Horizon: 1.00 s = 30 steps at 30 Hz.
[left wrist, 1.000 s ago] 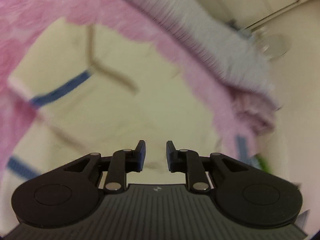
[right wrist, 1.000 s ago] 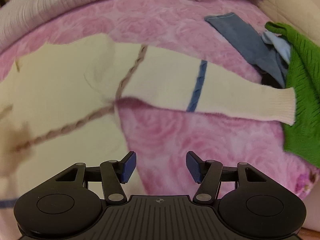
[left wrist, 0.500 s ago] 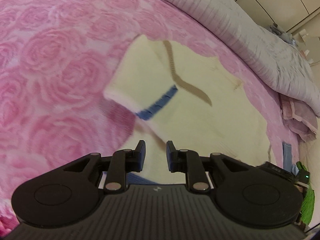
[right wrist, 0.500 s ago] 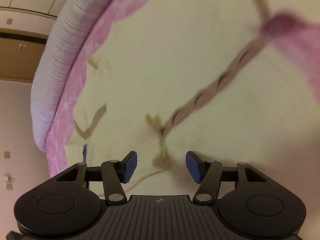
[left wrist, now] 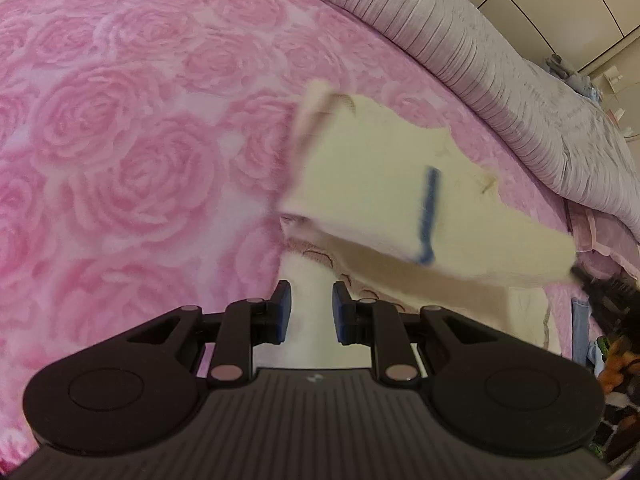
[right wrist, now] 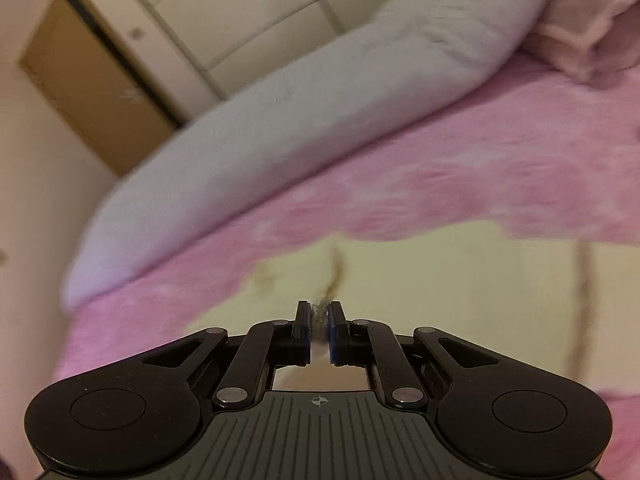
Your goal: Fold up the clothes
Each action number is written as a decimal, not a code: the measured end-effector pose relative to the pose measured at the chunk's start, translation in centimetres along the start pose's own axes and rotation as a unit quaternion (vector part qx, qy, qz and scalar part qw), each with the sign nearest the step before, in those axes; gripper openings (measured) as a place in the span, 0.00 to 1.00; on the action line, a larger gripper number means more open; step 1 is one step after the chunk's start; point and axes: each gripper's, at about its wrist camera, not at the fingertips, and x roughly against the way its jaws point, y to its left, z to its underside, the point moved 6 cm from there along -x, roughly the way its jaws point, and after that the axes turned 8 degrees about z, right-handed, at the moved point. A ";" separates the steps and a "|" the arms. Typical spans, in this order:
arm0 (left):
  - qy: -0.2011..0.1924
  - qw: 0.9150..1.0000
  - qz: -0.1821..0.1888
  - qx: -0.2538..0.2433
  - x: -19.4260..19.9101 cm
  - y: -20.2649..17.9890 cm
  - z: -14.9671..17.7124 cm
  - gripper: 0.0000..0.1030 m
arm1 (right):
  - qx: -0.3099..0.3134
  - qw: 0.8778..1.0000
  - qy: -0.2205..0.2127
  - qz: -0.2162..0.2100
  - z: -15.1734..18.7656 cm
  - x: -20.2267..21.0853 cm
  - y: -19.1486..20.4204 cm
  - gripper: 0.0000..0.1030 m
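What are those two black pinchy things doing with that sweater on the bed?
A person is folding a cream sweater on a pink rose blanket. The right gripper has just been closing and now pinches a bit of the sweater's knit. The left gripper has white fabric between its jaws. A sleeve with a blue stripe lies across the body.

A cream knitted sweater lies on the bed, partly lifted and blurred. One sleeve with a blue band crosses over its body, and tan braided trim runs along it. In the right wrist view, a brownish trimmed edge sits pinched between pads.
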 end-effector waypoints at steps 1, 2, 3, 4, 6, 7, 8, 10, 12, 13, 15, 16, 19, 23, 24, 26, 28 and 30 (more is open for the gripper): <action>0.002 1.000 0.000 -0.004 -0.3 -0.2 -0.1 0.16 | -0.001 0.999 0.017 0.032 0.3 -0.8 -1.7 0.07; 0.003 1.000 0.001 -0.008 -0.6 -0.3 -0.1 0.16 | -0.001 0.998 0.031 0.055 0.7 -1.4 -2.9 0.07; 0.006 1.000 0.000 -0.014 -1.0 -0.5 -0.1 0.16 | -0.001 0.997 0.041 0.072 1.1 -1.8 -4.1 0.07; 0.010 1.000 -0.003 -0.020 -1.3 -0.6 -0.1 0.16 | -0.005 0.995 0.050 0.084 1.5 -2.3 -5.0 0.07; 0.017 0.999 -0.007 -0.027 -1.8 -0.8 0.0 0.16 | -0.014 0.995 0.051 0.089 1.9 -2.5 -6.0 0.07; 0.020 0.999 -0.007 -0.029 -2.0 -0.8 0.0 0.16 | -0.016 0.995 0.046 0.088 1.8 -2.3 -6.1 0.07; 0.022 0.999 -0.008 -0.032 -2.1 -0.9 0.0 0.16 | -0.015 0.996 0.036 0.085 1.4 -2.2 -5.9 0.07; 0.025 0.999 -0.009 -0.038 -2.3 -1.1 0.0 0.16 | -0.005 0.996 0.027 0.086 0.8 -2.4 -5.6 0.07; 0.029 0.999 -0.012 -0.043 -2.6 -1.4 0.0 0.16 | 0.006 0.996 0.019 0.088 0.2 -2.5 -5.3 0.07; 0.031 0.998 -0.012 -0.045 -2.7 -1.5 0.1 0.16 | 0.006 0.995 0.031 0.093 0.5 -3.0 -5.7 0.07; 0.034 0.998 -0.012 -0.049 -3.0 -1.8 0.1 0.16 | 0.000 0.993 0.055 0.105 1.3 -3.9 -6.7 0.07; 0.036 0.998 -0.012 -0.053 -3.1 -2.0 0.2 0.16 | -0.005 0.992 0.063 0.109 1.7 -4.1 -7.2 0.07; 0.040 0.997 -0.016 -0.067 -3.4 -2.4 0.3 0.16 | -0.020 0.989 0.085 0.121 2.8 -4.6 -8.6 0.10; 0.043 0.996 -0.024 -0.078 -3.8 -2.8 0.4 0.16 | -0.053 0.989 0.066 0.125 2.7 -2.8 -8.9 0.20; 0.044 0.995 -0.026 -0.080 -4.0 -2.9 0.4 0.16 | -0.051 0.989 0.065 0.125 2.9 -2.5 -9.2 0.22; 0.052 0.994 -0.038 -0.088 -4.7 -3.2 0.4 0.16 | -0.043 0.989 0.068 0.128 3.5 -2.0 -9.7 0.24; 0.076 0.991 -0.051 -0.101 -6.1 -3.4 0.7 0.16 | -0.036 0.988 0.071 0.130 4.1 -1.6 -10.3 0.24; 0.104 0.985 -0.066 -0.121 -7.7 -2.9 1.5 0.17 | -0.073 0.988 0.073 0.113 4.7 -0.2 -11.7 0.24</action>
